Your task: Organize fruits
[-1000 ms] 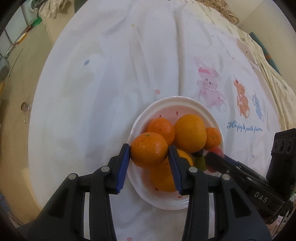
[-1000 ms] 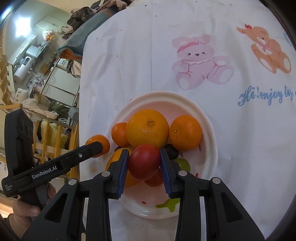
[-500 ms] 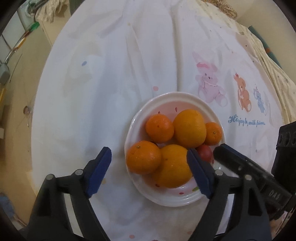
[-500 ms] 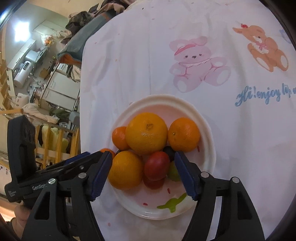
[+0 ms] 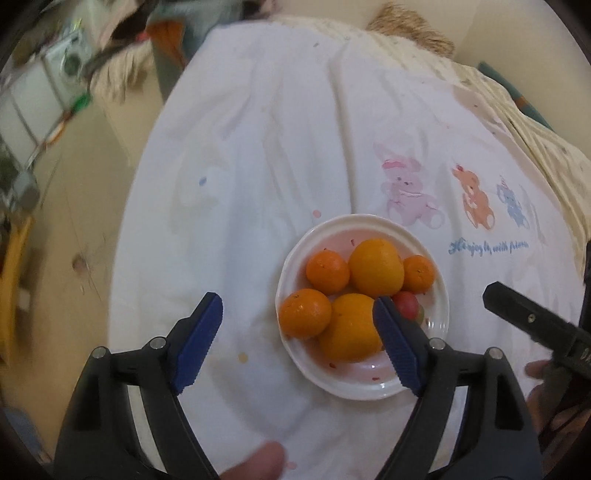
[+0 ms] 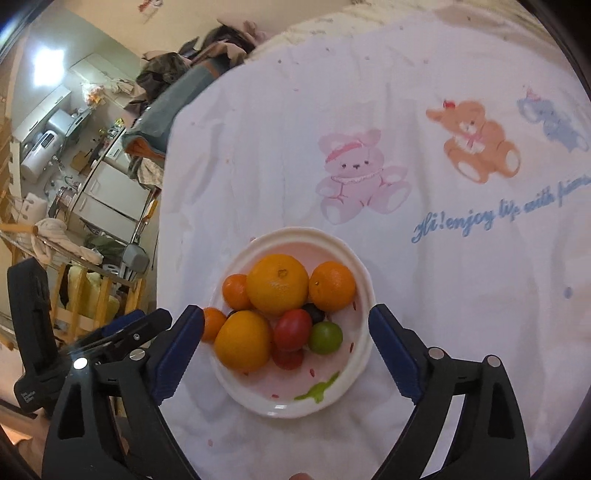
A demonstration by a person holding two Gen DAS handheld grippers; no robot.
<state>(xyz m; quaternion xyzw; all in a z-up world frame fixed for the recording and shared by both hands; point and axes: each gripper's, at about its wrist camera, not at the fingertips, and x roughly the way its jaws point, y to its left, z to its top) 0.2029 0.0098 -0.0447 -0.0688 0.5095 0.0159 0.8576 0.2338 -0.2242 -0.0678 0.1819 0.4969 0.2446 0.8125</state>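
Note:
A white bowl (image 5: 439, 314) (image 6: 360, 373) on the white tablecloth holds several oranges, such as a mandarin (image 5: 304, 313) and a large orange (image 6: 277, 284), plus a red tomato (image 6: 292, 329) (image 5: 405, 304), a green fruit (image 6: 325, 337) and a dark plum (image 6: 314, 313). My left gripper (image 5: 297, 341) is open and empty, pulled back above the bowl's near left side. My right gripper (image 6: 286, 350) is open and empty, its jaws wide on either side of the bowl. The left gripper also shows at the left edge of the right wrist view (image 6: 122, 328).
The tablecloth (image 6: 406, 129) bears printed bears (image 6: 364, 177) and blue lettering. A straw-colored mat (image 5: 413, 27) lies at the table's far end. Household clutter and cabinets (image 6: 74, 147) stand beyond the table's left edge.
One second ago the left gripper held a mandarin and the right held the red tomato; both let go into the bowl, opened wide and drew back and up.

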